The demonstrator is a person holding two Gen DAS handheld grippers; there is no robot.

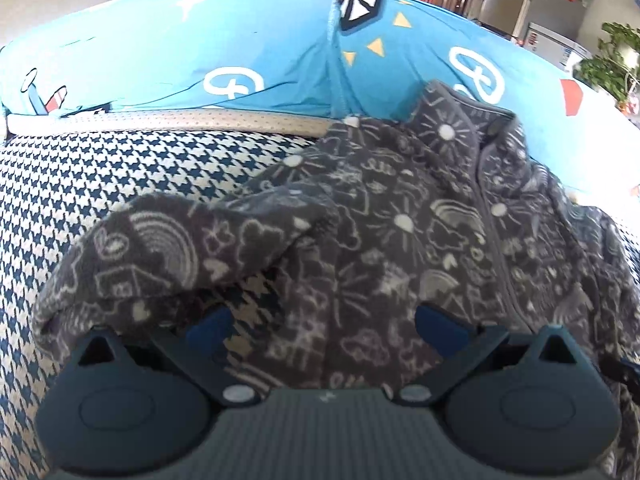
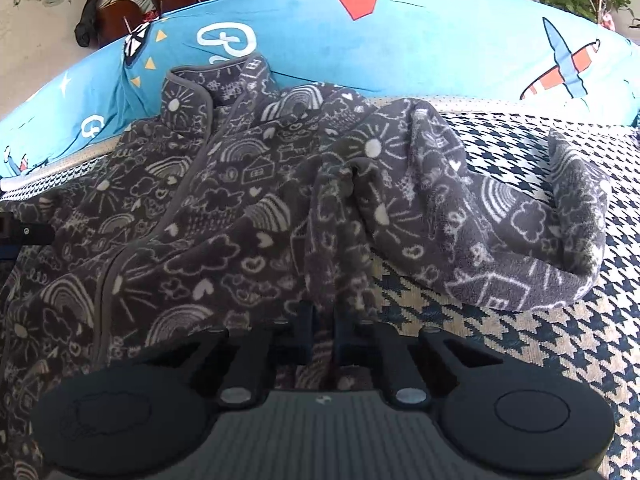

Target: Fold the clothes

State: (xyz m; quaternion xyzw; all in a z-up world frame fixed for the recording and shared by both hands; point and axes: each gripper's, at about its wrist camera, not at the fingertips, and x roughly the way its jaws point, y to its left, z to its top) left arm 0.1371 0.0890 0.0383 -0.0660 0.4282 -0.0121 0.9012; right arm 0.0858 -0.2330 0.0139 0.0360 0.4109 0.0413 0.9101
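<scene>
Bare houndstooth cover (image 1: 120,184) lies open left of the fleece jacket (image 1: 400,220); blue cushion (image 1: 260,52) blocks behind.

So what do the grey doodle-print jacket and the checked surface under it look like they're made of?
Grey jacket: likely fleece or plush knit, matte, with a fuzzy nap that softens the printed doodles. Houndstooth surface: seemingly a woven or knitted cover, matte, its blue and cream pattern looking built from the weave.

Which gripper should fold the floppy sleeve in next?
Probably the right hand-held gripper: it is already shut on the grey fleece jacket beside that sleeve. The left hand-held gripper is open, holding nothing.
</scene>
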